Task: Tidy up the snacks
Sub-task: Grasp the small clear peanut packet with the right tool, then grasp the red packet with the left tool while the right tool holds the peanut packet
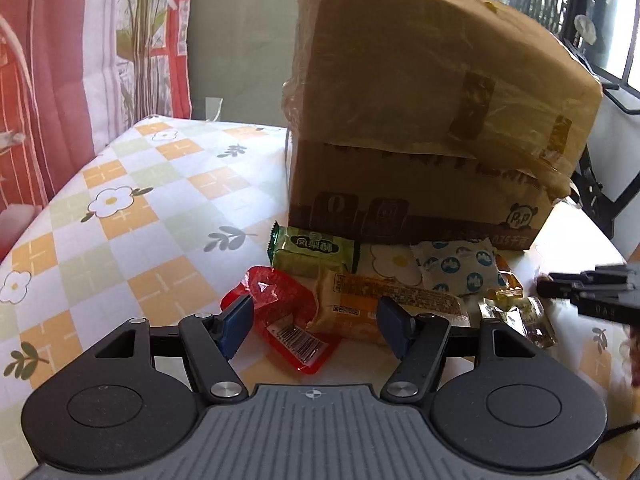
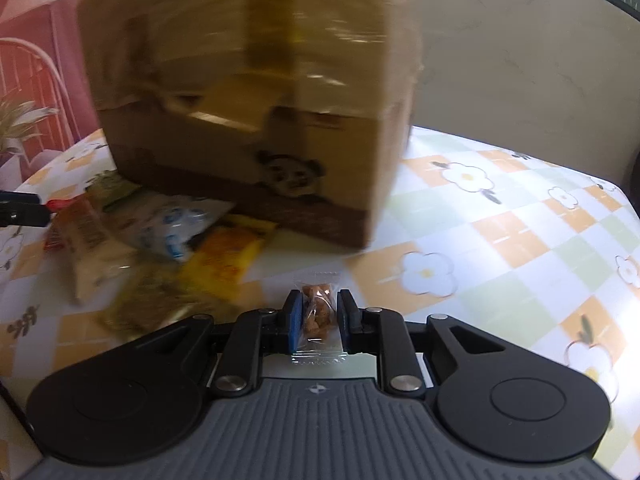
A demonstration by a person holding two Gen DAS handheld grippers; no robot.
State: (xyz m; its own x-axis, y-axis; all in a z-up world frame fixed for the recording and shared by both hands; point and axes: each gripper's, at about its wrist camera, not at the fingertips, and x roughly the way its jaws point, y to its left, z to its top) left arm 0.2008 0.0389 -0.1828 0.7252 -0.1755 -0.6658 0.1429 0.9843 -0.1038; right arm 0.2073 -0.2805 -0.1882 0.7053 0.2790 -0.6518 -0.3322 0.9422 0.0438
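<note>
A pile of snack packets lies on the flowered tablecloth before a cardboard box (image 1: 420,128). My left gripper (image 1: 316,324) is open, low over the pile, its blue pads on either side of a red packet (image 1: 280,312) and the end of an orange-yellow packet (image 1: 360,300). Behind these lie a green packet (image 1: 314,250) and a white packet with blue dots (image 1: 456,268). My right gripper (image 2: 318,316) is shut on a small clear packet of brown pieces (image 2: 318,312), held above the cloth to the right of the pile. The pile is blurred in the right wrist view.
The taped box (image 2: 248,100) stands tall just behind the snacks. Small yellow and clear packets (image 1: 520,312) lie at the pile's right end. The tablecloth (image 2: 500,240) stretches bare to the right of the box. A red curtain (image 1: 48,60) hangs beyond the table's left edge.
</note>
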